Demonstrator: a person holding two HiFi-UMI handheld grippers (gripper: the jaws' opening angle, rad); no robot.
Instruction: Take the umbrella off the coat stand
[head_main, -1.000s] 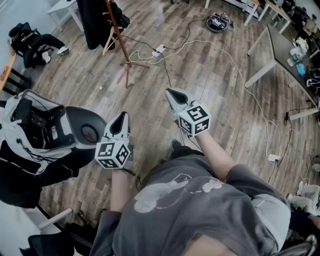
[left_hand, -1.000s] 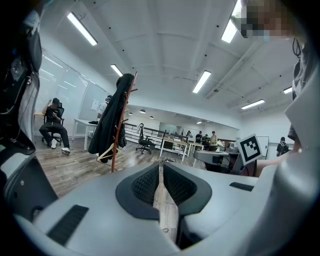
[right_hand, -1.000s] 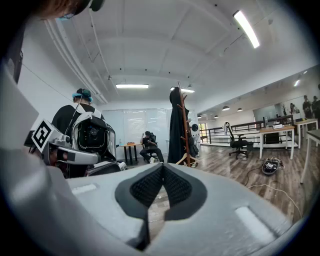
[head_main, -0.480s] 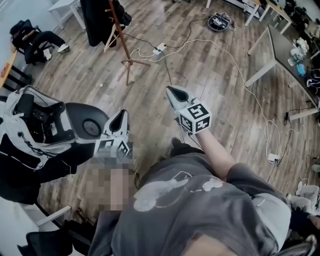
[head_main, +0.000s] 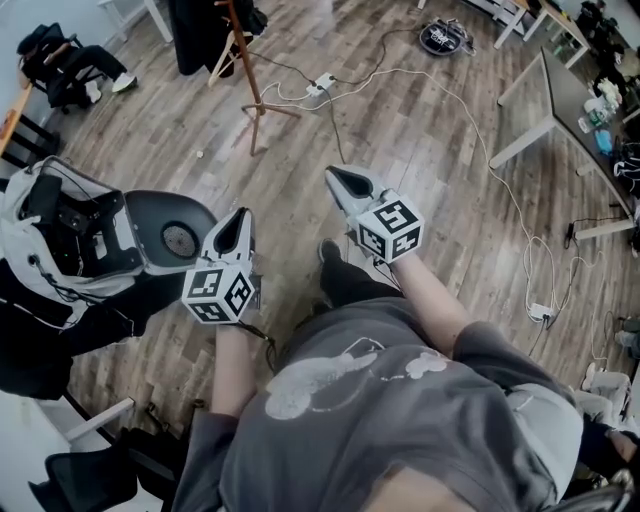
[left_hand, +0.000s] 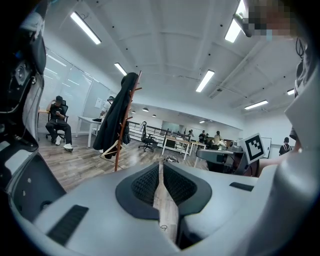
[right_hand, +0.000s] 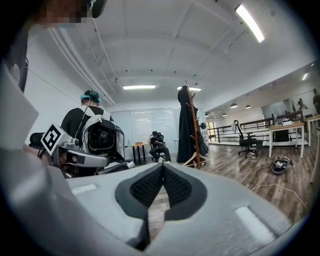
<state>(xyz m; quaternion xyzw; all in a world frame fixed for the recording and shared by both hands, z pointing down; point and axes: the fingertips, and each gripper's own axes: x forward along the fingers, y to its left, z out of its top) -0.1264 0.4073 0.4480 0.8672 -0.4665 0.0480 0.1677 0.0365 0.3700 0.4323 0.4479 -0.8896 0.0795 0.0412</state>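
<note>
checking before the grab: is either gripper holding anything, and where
Nothing is held: left gripper and right gripper both have their jaws together, empty.

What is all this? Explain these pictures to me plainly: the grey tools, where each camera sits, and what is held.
A person wears a head camera that looks down at two hand-held tools, the left gripper and the right gripper, each bearing a marker cube. The other two pictures come from cameras riding on those grippers, looking along their jaws. Both pairs of jaws are together, holding nothing. Ahead on the wooden floor stands the coat stand with a dark coat; no umbrella can be made out.
</note>
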